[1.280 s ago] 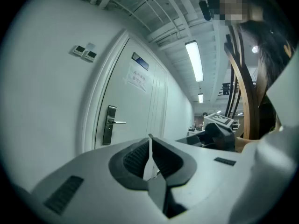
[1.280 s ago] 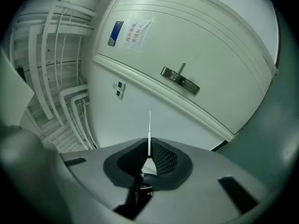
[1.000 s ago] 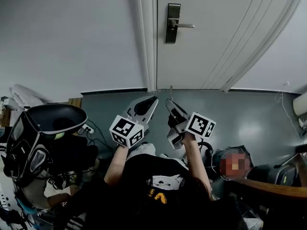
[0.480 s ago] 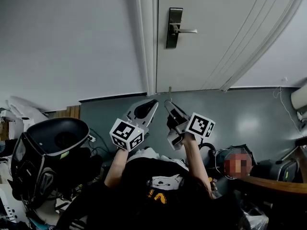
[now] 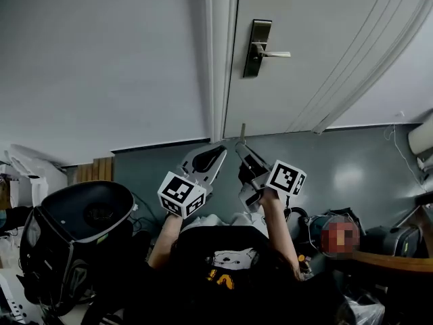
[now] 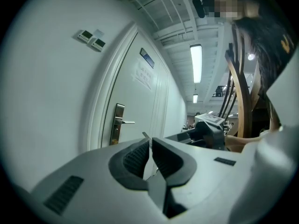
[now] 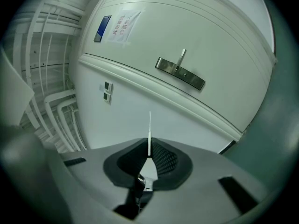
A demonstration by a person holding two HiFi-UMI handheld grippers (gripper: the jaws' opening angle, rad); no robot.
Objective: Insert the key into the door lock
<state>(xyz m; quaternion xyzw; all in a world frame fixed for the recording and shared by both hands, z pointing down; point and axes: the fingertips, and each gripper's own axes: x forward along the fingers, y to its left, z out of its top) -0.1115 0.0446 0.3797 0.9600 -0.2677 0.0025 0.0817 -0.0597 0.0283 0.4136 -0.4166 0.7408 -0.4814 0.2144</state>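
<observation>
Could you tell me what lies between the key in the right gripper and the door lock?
Nothing: in the head view, only bare door lies between the key and the lock.

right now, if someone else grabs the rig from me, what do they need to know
right gripper: shut on the key, blade sticking out past the jaws toward the door.
left gripper: jaws together, nothing seen between them, held beside the right one.
lock plate with its lever handle: on the door, well ahead of both grippers, nothing touching it.
Done: key is gripped.
Left: carry the key up to the lock plate, line the blade up with the keyhole (too small to make out here), push it in.
</observation>
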